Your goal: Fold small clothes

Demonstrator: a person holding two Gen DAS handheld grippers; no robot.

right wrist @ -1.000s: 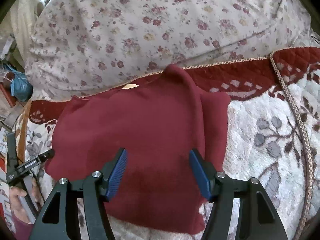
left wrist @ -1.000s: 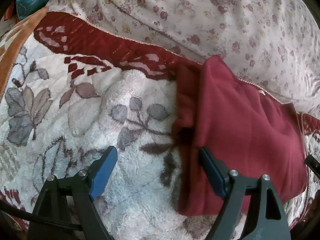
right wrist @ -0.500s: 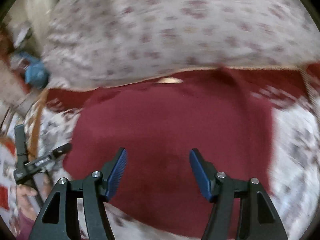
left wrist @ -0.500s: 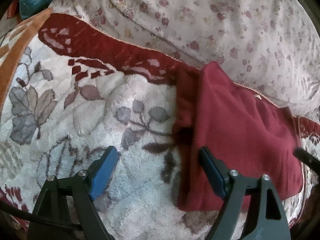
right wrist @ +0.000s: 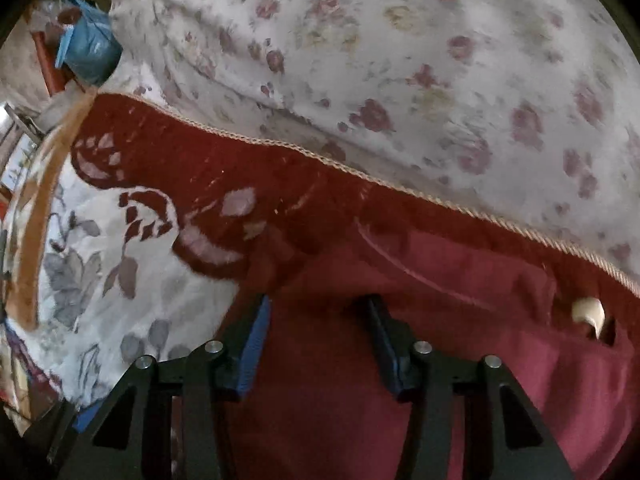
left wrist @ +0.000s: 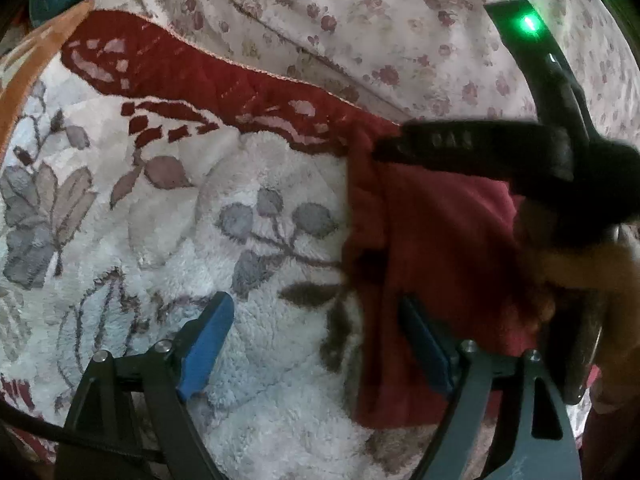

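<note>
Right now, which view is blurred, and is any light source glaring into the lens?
Left wrist view: the right gripper crossing the garment is smeared by motion, its green LED blooms, and the blanket stays sharp. Right wrist view: soft throughout, floral sheet smeared; no glare.

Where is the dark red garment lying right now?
In the left wrist view, the dark red garment lies at right on the fleecy leaf-patterned blanket, just below the floral quilt.

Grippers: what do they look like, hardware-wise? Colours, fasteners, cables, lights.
The left gripper and the right gripper match: black angular frames with triangular cut-outs, blue finger pads, silver screw heads. A black cable runs from the left frame. From the left wrist, the right unit shows a green light.
</note>
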